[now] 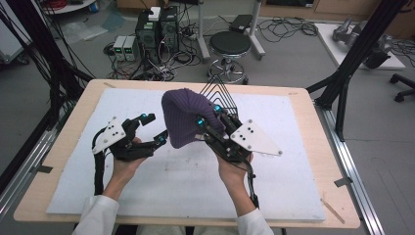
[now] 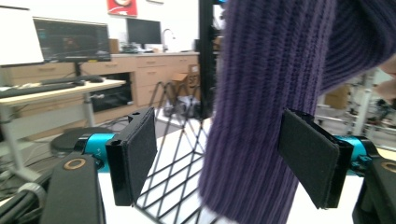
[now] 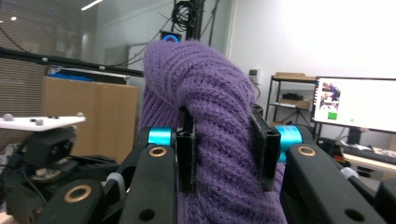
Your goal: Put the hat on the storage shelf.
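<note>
White felt mat [image 1: 147,191] covers most of a pale wood table [image 1: 73,117]; lab floor beyond w/ a stool [image 1: 230,46] and PC towers [image 1: 156,29].

Right gripper [image 1: 208,115] is pinching a purple knit hat [image 1: 186,117], jaws pressed tight into a bunched fold of the knit, holding it up off the mat near table centre. In the right gripper view the wool bulges above the pads [image 3: 187,149]. Left gripper [image 1: 152,128] sits just left of the hat, jaws spread wide; in the left gripper view the hanging knit [image 2: 261,116] passes between the pads but they don't press on it, so no grip yet.

Looks like the left is lining up a second hold on the brim. To do it well: get both pads past the rim edge, close on one layer of knit if the aim is to open the hat, and keep the right steady so the fabric doesn't swing.

Black wire rack [image 1: 220,93] stands just behind the hat, touching or nearly, can't tell. Keep jaws clear of its wires. Plenty of open mat near side and left; far edge is tighter.
</note>
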Demonstrator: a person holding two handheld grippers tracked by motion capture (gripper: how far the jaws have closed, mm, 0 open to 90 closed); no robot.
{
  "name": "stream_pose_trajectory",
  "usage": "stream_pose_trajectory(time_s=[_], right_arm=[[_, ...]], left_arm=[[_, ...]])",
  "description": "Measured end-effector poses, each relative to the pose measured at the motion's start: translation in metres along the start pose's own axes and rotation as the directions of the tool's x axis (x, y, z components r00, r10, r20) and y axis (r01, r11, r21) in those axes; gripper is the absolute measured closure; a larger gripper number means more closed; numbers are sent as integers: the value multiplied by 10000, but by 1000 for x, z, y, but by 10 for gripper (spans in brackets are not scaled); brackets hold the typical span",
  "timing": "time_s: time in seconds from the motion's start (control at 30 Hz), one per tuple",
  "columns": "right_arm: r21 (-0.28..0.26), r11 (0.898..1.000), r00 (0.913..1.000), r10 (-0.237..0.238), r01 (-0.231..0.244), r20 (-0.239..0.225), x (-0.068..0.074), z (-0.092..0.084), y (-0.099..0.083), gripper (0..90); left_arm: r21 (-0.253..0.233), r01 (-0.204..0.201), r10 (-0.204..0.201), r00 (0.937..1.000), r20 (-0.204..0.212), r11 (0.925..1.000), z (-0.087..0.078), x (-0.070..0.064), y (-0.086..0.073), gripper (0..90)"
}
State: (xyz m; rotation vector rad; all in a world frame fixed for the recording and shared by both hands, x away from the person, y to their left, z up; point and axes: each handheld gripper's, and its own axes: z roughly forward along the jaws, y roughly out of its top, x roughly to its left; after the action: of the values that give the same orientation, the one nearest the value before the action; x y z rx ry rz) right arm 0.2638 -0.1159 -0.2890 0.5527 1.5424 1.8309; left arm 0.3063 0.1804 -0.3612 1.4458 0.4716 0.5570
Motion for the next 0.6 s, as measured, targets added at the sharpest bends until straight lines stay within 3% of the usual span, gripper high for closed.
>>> stream_pose_trajectory(time_s=[0.13,0.2,0.27,0.4,0.43,0.5,0.6], right_arm=[[-23,10000,9994,-28,27,-353,5,4,4,688],[-2,10000,9972,90,-90,-738,8,8,6,688],[-1,9999,9970,100,-101,-763,9,9,6,688],[96,9997,9947,228,-219,-1003,9,12,5,687],[96,9997,9947,228,-219,-1003,9,12,5,687],[234,9996,9954,183,-161,-943,8,12,5,687],[402,9991,9967,171,-139,-791,2,8,7,686]], left_arm=[[-92,130,-126,9992,391,9999,2,-2,0,285],[-156,255,-245,9978,610,9996,1,-1,1,288],[-211,342,-323,9961,822,9992,-1,-2,2,295],[-144,370,-350,9921,1206,9992,-2,-2,2,563],[-103,366,-351,9918,1228,9993,-3,-2,2,563],[-47,341,-333,9920,1218,9994,-3,-1,2,742],[-18,264,-261,9953,938,9997,-5,1,2,807]])
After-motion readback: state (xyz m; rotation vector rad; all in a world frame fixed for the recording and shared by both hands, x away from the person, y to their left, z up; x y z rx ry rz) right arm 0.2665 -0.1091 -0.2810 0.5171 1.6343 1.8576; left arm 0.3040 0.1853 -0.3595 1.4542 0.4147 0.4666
